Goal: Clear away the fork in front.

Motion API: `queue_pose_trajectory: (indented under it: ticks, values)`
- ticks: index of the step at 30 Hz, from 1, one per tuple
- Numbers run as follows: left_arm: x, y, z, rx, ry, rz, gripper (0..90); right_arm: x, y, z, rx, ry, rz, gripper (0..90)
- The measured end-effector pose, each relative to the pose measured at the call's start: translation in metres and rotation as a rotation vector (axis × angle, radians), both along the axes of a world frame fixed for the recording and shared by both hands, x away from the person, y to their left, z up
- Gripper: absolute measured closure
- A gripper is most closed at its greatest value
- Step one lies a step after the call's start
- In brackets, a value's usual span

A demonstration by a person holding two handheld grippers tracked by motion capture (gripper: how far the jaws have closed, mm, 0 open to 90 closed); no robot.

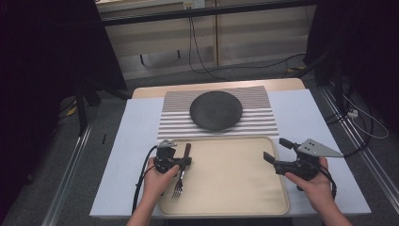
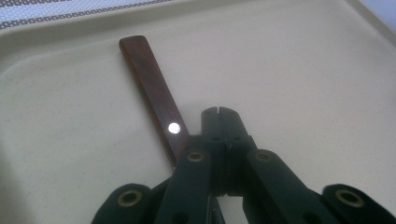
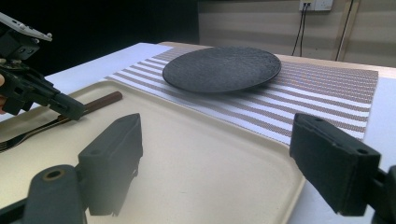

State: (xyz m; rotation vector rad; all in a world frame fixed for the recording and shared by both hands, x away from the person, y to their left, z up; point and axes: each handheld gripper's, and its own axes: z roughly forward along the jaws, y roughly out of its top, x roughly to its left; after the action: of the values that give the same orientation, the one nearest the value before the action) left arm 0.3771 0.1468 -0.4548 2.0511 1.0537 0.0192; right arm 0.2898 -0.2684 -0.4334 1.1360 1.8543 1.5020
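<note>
A dark round plate [image 1: 216,110] sits on a striped placemat [image 1: 263,123] beyond the beige tray [image 1: 235,179], on a pale worktop [image 1: 131,155]

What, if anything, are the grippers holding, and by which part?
Nothing: the left gripper is shut beside the fork's handle, the right gripper open and empty.

The tray [image 1: 235,188] is plain cream. On it lies a fork [image 1: 181,176] with a reddish-brown wooden handle bearing a silver rivet, and steel tines. Beyond the tray's far edge, a placemat [image 1: 174,117] striped brown and white carries a dark charcoal plate [image 1: 216,110]. Both grippers are black.
</note>
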Motion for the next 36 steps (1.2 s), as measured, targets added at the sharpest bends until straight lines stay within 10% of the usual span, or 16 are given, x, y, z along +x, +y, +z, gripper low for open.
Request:
queue_pose_trajectory:
  ticks: [36]
  values:
    - [-0.022,0.025,0.001,0.008,0.030,0.001,88.0,-0.012,-0.006,0.002,-0.011,-0.001,-0.015,17.5]
